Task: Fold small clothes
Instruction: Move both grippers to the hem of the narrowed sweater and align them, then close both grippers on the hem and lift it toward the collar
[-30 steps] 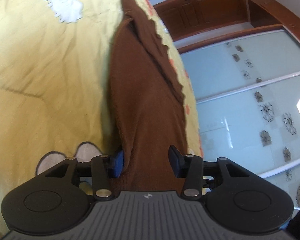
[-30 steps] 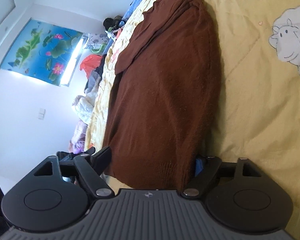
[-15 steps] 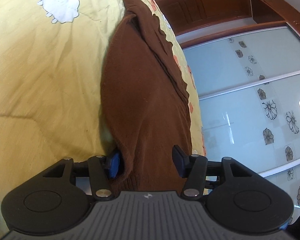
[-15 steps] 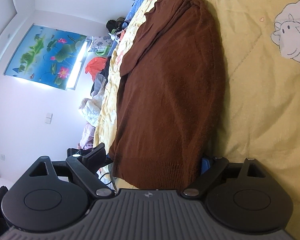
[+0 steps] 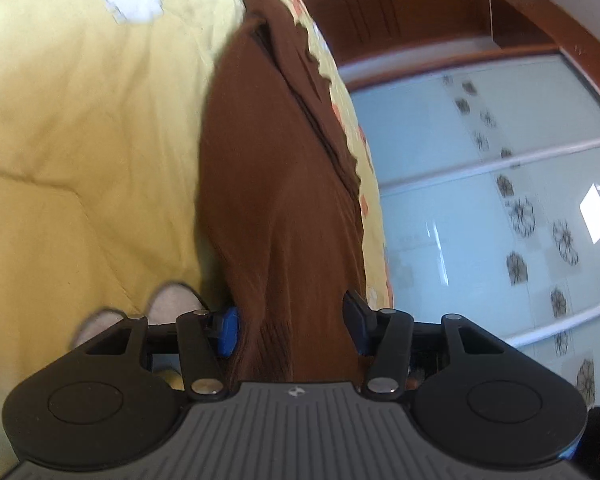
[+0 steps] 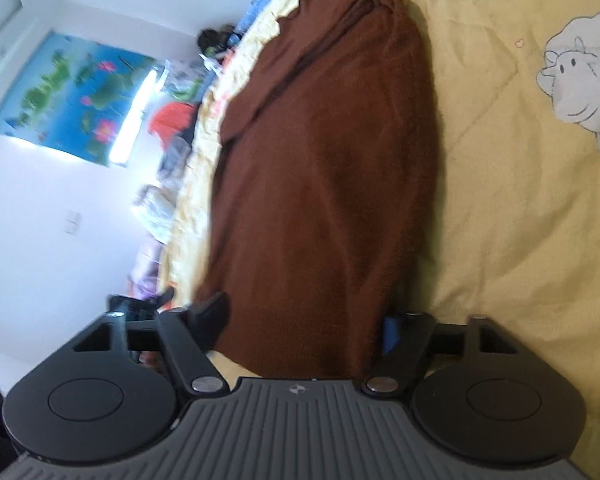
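1. The brown sweater (image 5: pixel 276 200) lies lengthwise on the yellow quilt (image 5: pixel 80 160), near the quilt's edge.
2. The left gripper (image 5: pixel 290 320) and the right gripper (image 6: pixel 304 324) each straddle the sweater's hem, jaws wide, not pinching.
3. It looks soft, light and floppy; the ribbed hem corners seem the best hold.
4. Only the left view shows the glass wardrobe doors (image 5: pixel 480 208); only the right shows the lotus picture (image 6: pixel 72 108).
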